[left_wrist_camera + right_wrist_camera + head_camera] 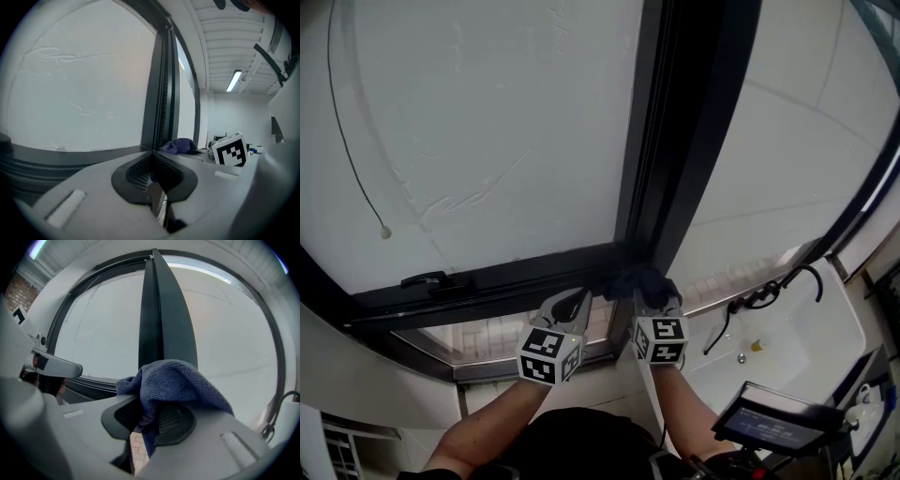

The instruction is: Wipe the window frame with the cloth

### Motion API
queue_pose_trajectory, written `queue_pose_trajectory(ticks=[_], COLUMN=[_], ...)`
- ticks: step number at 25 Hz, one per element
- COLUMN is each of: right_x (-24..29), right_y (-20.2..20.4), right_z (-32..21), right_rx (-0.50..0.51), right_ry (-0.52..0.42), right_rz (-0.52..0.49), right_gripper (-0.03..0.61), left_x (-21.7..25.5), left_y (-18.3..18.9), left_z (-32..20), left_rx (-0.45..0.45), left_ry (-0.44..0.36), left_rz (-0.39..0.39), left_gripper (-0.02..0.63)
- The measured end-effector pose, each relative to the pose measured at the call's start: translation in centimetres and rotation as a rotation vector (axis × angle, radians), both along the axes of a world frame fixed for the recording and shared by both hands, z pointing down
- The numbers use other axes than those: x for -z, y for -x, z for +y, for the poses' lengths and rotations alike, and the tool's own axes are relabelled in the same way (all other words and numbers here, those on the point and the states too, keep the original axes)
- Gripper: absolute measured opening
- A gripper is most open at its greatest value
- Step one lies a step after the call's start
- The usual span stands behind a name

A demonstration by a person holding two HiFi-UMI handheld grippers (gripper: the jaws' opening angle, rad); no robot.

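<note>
Right hand-held gripper (654, 298) is clamping the blue cloth (173, 380), bunched over its jaws and sitting against the window frame (534, 277) corner just ahead, likely for wiping. Left hand-held gripper (153, 161) is idling alongside, jaws together, empty.

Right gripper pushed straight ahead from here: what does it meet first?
Likely the dark vertical frame bar, dead ahead; the blue cloth clamped in the right gripper would touch it before the jaws. Depth is hard to judge.
</note>
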State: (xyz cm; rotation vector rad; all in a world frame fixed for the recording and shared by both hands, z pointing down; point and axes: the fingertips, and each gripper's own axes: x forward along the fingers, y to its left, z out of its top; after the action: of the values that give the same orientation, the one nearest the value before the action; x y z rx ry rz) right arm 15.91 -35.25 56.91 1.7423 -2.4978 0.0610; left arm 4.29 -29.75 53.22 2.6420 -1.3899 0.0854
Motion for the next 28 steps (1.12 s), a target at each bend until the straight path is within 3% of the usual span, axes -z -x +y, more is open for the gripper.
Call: queue_pose_trajectory(ticks=[8, 19, 28], right_x=[-1.0, -1.2, -1.1], right_y=[-0.5, -0.6, 2.0], right_z=[1.4, 1.7, 0.8], right_rx=[0.022, 0.079, 0.173], right_ry=[0.095, 0.080, 0.086], right_rz=[-0.016, 0.031, 0.034], right_gripper=[0.069, 0.069, 0.067], left_x=[-0.3, -1.6, -1.8], left_y=[0.8, 1.5, 5.1], left_z=[-0.2, 0.6, 0.7], left_rx=[0.020, 0.031, 0.107], left_ry=[0.004, 0.029, 0.039], left_rz=[0.001, 0.001, -0.014], left_gripper=[-0.006, -0.006, -0.006])
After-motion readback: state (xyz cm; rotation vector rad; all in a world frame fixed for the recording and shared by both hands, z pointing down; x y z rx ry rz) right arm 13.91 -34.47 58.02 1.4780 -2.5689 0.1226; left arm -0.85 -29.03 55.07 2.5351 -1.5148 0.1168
